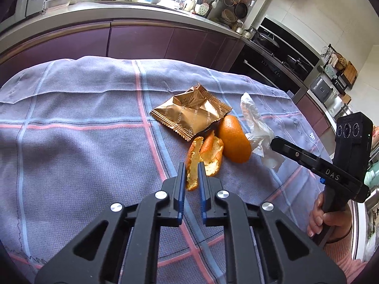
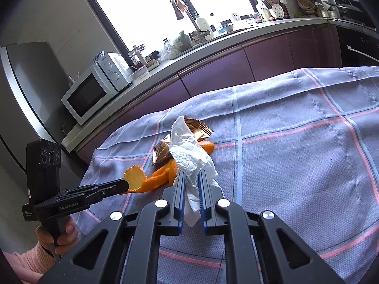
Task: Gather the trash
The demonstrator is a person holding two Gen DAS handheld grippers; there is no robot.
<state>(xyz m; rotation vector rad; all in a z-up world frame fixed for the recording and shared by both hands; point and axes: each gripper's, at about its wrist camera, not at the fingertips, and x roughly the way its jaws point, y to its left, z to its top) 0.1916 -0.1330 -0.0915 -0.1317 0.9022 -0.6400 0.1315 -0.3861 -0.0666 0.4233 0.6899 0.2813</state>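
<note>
On a blue checked tablecloth [image 1: 83, 130] lies a small heap of trash. My left gripper [image 1: 191, 168] is shut on a torn strip of orange peel [image 1: 208, 153], which is raised a little off the cloth. In the right wrist view that peel [image 2: 133, 177] sticks out of the left gripper's [image 2: 125, 184] tip. A domed piece of orange peel [image 1: 234, 142] and a crumpled gold snack wrapper [image 1: 189, 113] lie just beyond. My right gripper [image 2: 190, 177] is shut on a white tissue [image 2: 189, 151], which stands up in front of the wrapper [image 2: 163, 151].
Purple cabinets under a grey counter [image 1: 142, 11] run behind the table. A microwave [image 2: 92, 92] and a faucet [image 2: 187, 14] stand on that counter, and an oven [image 1: 272, 71] is at the right. A hand [image 1: 327, 217] holds each gripper's handle.
</note>
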